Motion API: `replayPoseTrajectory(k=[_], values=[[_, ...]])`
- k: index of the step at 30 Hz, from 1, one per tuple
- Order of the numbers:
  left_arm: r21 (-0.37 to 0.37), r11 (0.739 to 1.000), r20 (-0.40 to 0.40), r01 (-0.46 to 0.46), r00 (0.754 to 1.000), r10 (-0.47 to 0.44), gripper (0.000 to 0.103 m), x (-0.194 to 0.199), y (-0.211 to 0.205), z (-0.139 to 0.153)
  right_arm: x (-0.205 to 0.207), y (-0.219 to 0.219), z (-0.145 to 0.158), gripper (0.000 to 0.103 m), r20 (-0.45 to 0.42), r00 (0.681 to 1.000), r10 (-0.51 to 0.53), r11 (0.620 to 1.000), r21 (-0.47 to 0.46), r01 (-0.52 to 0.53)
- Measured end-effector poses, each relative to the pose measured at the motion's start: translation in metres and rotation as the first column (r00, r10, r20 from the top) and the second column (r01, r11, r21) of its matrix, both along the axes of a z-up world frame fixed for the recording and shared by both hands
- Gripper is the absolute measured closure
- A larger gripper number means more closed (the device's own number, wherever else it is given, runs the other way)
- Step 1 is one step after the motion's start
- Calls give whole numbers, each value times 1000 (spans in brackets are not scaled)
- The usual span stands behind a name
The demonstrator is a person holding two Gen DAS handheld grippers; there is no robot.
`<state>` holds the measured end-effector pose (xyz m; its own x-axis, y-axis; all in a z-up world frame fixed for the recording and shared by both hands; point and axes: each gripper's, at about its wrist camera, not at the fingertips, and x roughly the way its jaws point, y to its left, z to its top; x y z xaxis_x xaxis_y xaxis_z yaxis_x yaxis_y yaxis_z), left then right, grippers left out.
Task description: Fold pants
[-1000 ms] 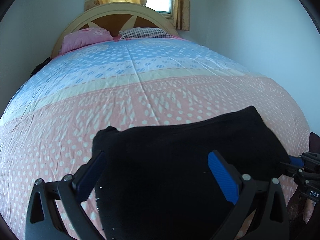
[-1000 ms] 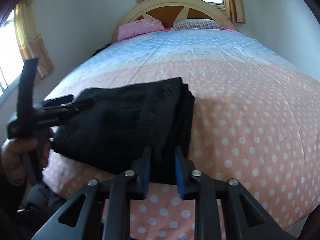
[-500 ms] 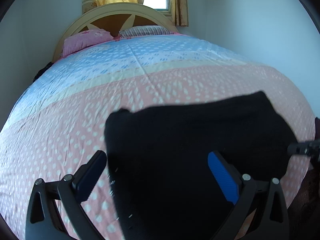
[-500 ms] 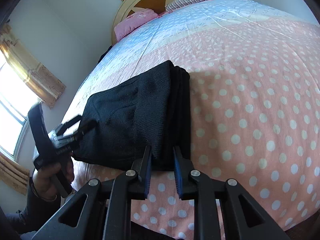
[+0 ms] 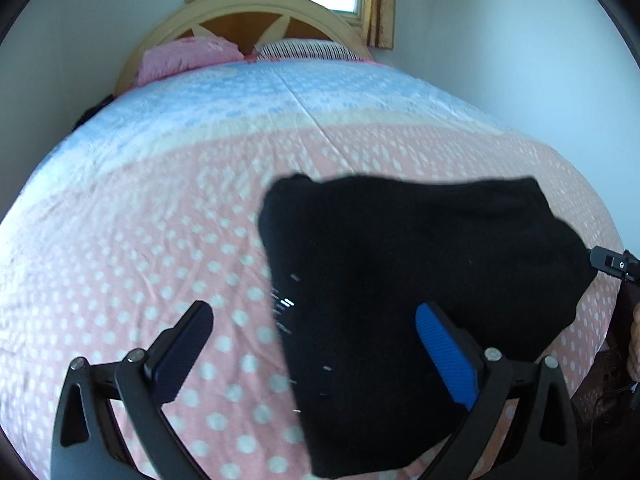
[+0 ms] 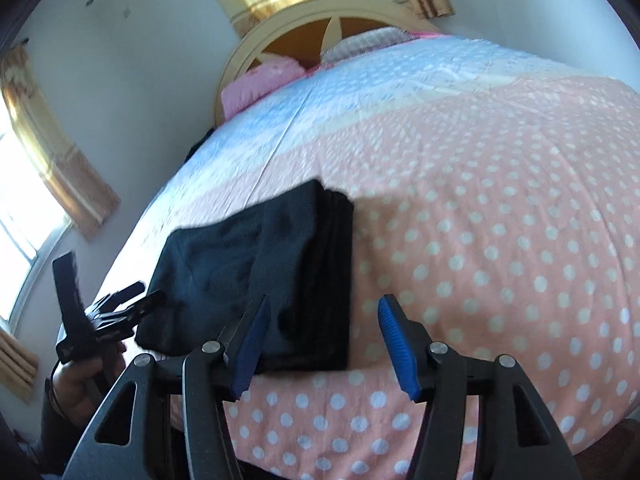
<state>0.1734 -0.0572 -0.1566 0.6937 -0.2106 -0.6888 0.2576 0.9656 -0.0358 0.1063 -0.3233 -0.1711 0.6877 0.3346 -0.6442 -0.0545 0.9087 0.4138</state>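
in the left wrist view the left tongs (image 5: 314, 338) stand wide, holding nothing, low at 6 o'clock, with the folded pants (image 5: 420, 288) lying on the bed (image 5: 160, 208) from centre out to 4 o'clock; the tip of the right tongs (image 5: 612, 262) shows at 3 o'clock by the pants' edge. half a second ago the pants sat more squarely between the fingers, so this view has slid off to the left. in the right wrist view the right tongs (image 6: 320, 340) are wide and empty, where half a second ago they pinched the stack's near edge; the pants (image 6: 260, 280) rest flat at 8 o'clock of centre, layers stacked at the right side. the fold looks finished; both tongs should back straight away, lifting clear so no finger drags the top layer.
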Motion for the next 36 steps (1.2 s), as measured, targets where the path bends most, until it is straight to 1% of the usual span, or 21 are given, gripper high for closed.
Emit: replayPoseTrajectory(k=[2, 6, 9, 12, 15, 18, 20, 23, 26, 29, 31, 32, 33, 34, 35, 36], values=[[-11, 1000, 14, -23, 1000, 23, 0, 3, 7, 3, 2, -2, 1, 45, 4, 1000, -23, 1000, 11, 23], [-44, 998, -24, -51, 998, 50, 0, 19, 19, -4, 24, 5, 1, 45, 1, 1000, -30, 999, 31, 30], [-74, 996, -56, -48, 997, 44, 0, 27, 20, -11, 40, 12, -5, 45, -18, 1000, -7, 999, 44, 8], [-95, 995, -75, -42, 997, 35, 0, 33, 18, -17, 53, 15, -16, 45, -51, 999, -5, 999, 50, 7], [-110, 994, -96, -29, 995, 18, 0, 34, 18, -20, 54, 12, -23, 46, -43, 999, 5, 998, 57, -2], [-109, 994, -107, -22, 994, 10, 0, 37, 15, -21, 53, 14, -24, 47, -47, 999, 9, 999, 47, -7], [-96, 995, -109, -14, 994, 4, 0, 40, 11, -22, 55, 15, -27, 47, -51, 999, 9, 999, 44, -6], [-81, 997, -104, 9, 994, -17, 0, 42, 5, -22, 55, 12, -29, 47, -56, 998, 8, 998, 69, -4], [-81, 997, -104, 22, 994, -30, 0, 44, 4, -22, 53, 8, -30, 50, -59, 998, 5, 996, 85, 0], [-93, 995, -104, 38, 993, -48, 4, 43, 4, -22, 54, 12, -29, 53, -56, 998, 6, 998, 58, -3], [-98, 993, -102, 61, 992, -71, 9, 42, 2, -22, 54, 15, -29, 56, -52, 999, 13, 999, 39, -11], [-97, 993, -101, 70, 992, -80, 10, 43, 0, -22, 54, 16, -30, 61, -51, 999, 17, 999, 45, -15], [-96, 993, -100, 75, 991, -85, 12, 43, -1, -22, 54, 17, -31, 63, -52, 998, 21, 998, 57, -18], [-100, 992, -100, 82, 991, -92, 16, 44, -1, -22, 53, 17, -32, 64, -48, 999, 17, 998, 59, -14], [-107, 990, -99, 90, 990, -100, 18, 43, -1, -22, 52, 17, -31, 68, -43, 999, 19, 998, 59, -17], [-118, 988, -95, 99, 989, -111, 27, 43, 0, -22, 51, 18, -30, 73, -36, 999, 24, 998, 64, -22]])
